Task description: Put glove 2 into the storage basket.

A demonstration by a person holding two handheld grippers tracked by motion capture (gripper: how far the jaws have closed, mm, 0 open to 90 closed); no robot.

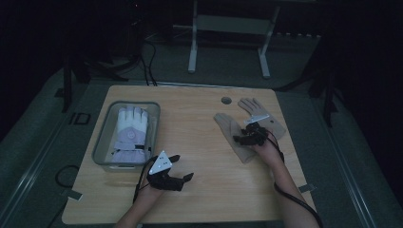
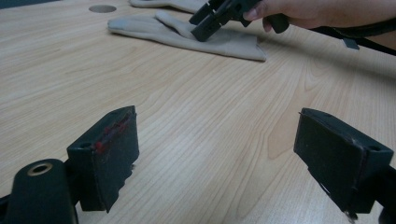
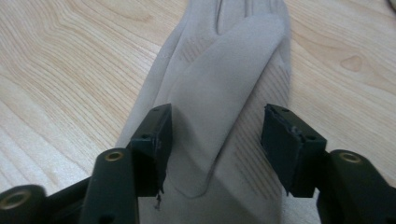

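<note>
Gloves are the work here. Your right gripper point(image 1: 249, 134) sits low over the nearer beige glove point(image 1: 233, 133) on the right half of the table point(image 1: 199, 142), jaws spread to either side of the folded-over thumb in the right gripper view, not yet closed on the fabric point(image 3: 224, 93). That straddle looks like a setup for a pinch near the cuff, where the cloth is doubled and easier to catch. A second beige glove point(image 1: 256, 111) lies just behind it, touching or nearly so.

Your left gripper point(image 1: 178, 173) hovers released over bare wood at the near left, holding nothing, likely waiting beside the bin.

The clear bin point(image 1: 102, 142) at the left holds a pale padded glove point(image 1: 130, 133), laid flat, fingers pointing away from you. Whether another lies under it, you cannot tell.
</note>
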